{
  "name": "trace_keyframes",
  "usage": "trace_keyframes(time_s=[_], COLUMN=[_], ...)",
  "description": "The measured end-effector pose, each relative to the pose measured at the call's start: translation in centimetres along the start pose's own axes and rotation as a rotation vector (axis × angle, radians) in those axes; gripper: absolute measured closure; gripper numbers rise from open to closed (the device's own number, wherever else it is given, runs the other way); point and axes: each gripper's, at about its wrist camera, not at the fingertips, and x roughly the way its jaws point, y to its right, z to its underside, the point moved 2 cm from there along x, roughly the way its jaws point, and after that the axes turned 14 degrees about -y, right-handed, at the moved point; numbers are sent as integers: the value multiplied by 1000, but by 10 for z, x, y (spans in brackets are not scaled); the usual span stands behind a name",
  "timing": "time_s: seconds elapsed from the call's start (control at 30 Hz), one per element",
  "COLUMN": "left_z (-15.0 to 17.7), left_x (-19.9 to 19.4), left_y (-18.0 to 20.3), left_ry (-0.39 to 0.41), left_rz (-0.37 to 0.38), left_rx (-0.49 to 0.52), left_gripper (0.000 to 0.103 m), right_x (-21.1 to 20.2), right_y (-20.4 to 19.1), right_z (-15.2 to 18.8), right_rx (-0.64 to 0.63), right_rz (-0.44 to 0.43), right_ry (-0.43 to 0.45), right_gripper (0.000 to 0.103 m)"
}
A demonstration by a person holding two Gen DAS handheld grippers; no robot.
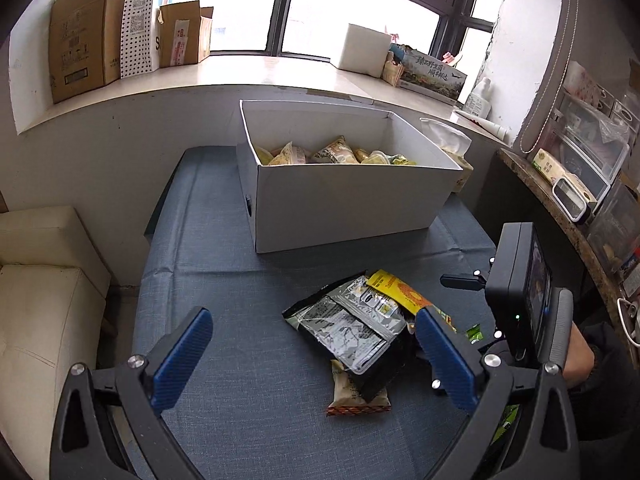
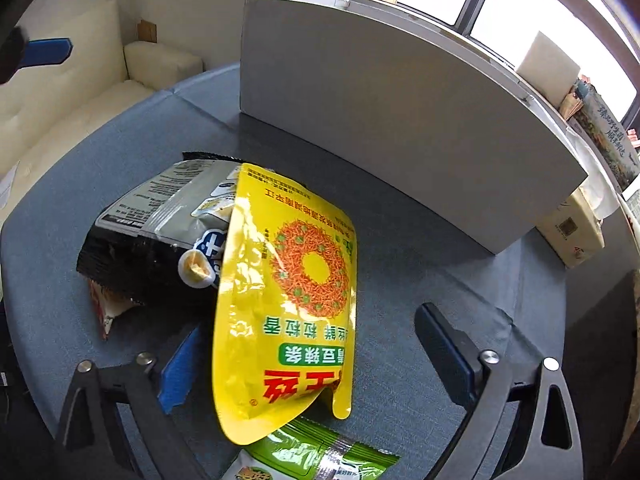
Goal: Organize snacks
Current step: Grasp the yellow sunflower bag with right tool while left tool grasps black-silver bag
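Observation:
A pile of snack packets lies on the blue-grey tablecloth point(image 1: 224, 288): a silver-grey packet point(image 1: 352, 324), a yellow packet point(image 1: 396, 288) and a small beige one point(image 1: 352, 396). Behind them stands an open white box point(image 1: 348, 204) holding several snacks. My left gripper point(image 1: 316, 356) hovers open over the pile, touching nothing. In the right wrist view the yellow packet point(image 2: 288, 300) stands between the fingers of my right gripper point(image 2: 312, 362). That gripper is open, with a clear gap to the right pad point(image 2: 444, 352). A green packet point(image 2: 320, 456) lies under it, and grey point(image 2: 176, 200) and black point(image 2: 132, 264) packets lie to the left.
A cream sofa point(image 1: 40, 280) borders the table on the left. A tissue box point(image 1: 448, 140) stands beside the white box. Cardboard boxes point(image 1: 84, 36) line the window sill. A cluttered shelf point(image 1: 580, 184) runs along the right, where a person's hand point(image 1: 576, 356) shows.

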Motion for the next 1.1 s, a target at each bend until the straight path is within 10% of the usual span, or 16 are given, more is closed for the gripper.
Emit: trace_keyframes(time_s=[0.07, 0.23, 0.67, 0.97, 1.1], left_z=[2, 3, 5, 6, 6], left_x=[3, 13, 78, 131, 130], left_y=[-1, -1, 62, 90, 89], left_ry=[-7, -33, -192, -252, -230], left_rz=[3, -1, -27, -228, -281], left_rx=[0, -2, 184, 319, 332], left_gripper=[0, 0, 0, 0, 27], right_x=[2, -14, -44, -50, -46], right_y=[7, 21, 79, 91, 90], right_z=[1, 14, 70, 87, 89], right_rx=[4, 34, 335, 391, 395], right_rz=[-75, -162, -363, -393, -406], right_ry=[-29, 7, 194, 235, 231], right_gripper=[54, 78, 80, 80, 80])
